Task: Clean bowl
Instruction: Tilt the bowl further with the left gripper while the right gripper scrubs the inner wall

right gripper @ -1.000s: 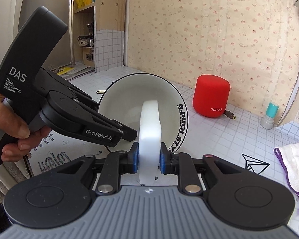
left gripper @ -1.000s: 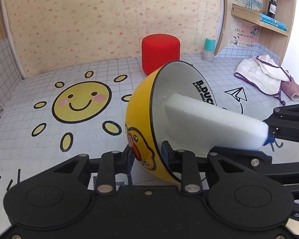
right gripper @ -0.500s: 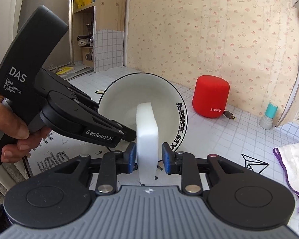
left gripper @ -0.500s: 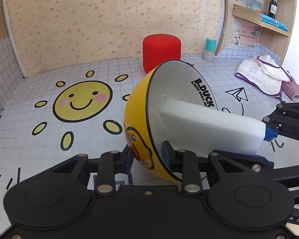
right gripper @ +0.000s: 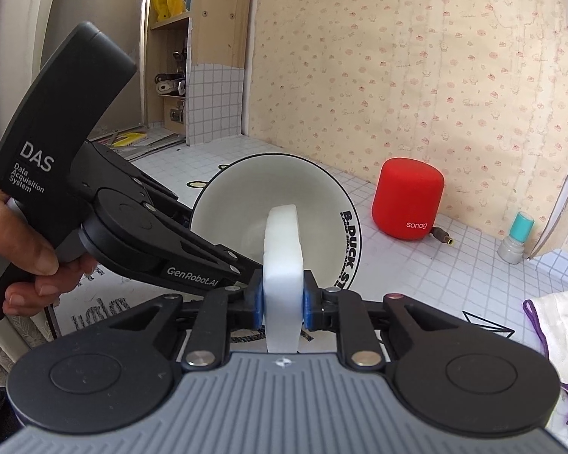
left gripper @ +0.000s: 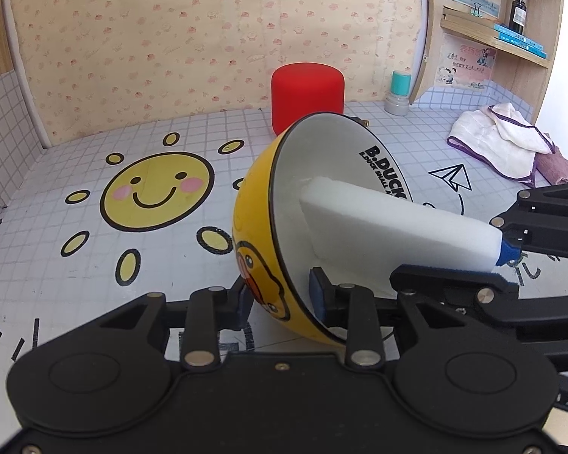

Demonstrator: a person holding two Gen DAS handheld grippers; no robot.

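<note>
Right gripper (right gripper: 283, 308): jaws just closed again, clamping white sponge (right gripper: 283, 249) inside bowl (left gripper: 280, 227).
Left gripper (left gripper: 280, 299): pinching tilted bowl's rim.

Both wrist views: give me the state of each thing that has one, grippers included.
Yellow duck bowl: tipped on its side, rim clamped by the left gripper.
White sponge: on edge, front end inside the bowl.
Left gripper: shut on the bowl's rim.
Right gripper: jaws just closed, shut on the sponge.
Red speaker: upright, cable plugged in.
White cloth: crumpled.
</note>
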